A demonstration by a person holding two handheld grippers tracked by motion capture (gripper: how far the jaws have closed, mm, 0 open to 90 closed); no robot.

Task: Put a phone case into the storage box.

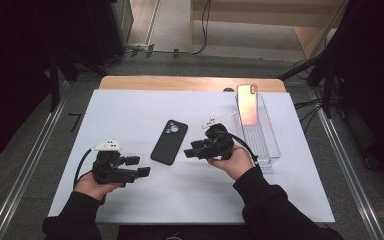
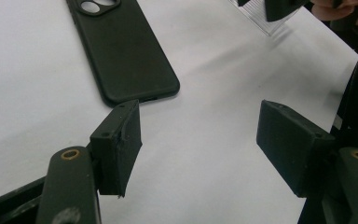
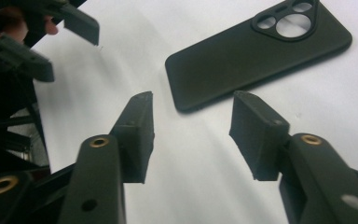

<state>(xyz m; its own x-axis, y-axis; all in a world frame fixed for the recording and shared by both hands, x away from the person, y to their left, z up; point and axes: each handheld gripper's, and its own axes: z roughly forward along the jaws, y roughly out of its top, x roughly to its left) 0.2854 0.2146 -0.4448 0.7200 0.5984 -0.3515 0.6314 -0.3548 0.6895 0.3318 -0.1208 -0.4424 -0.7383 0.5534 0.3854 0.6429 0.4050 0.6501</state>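
While both hands are resting over the white table (image 1: 130, 107), a clear tray (image 1: 270, 145) is standing at about two o'clock from the black phone case (image 1: 169, 142), with a pinkish phone (image 1: 247, 104) leaning upright in its far end. Nothing is lying between the case and either gripper. The left gripper (image 1: 141, 166), at about seven o'clock from the case, is holding its jaws wide over bare table, gripping nothing. The right gripper (image 1: 192, 149), at about four o'clock and just beside the case, is standing partly open and empty; it seems not to be touching the case, though the high view is too coarse to be sure.
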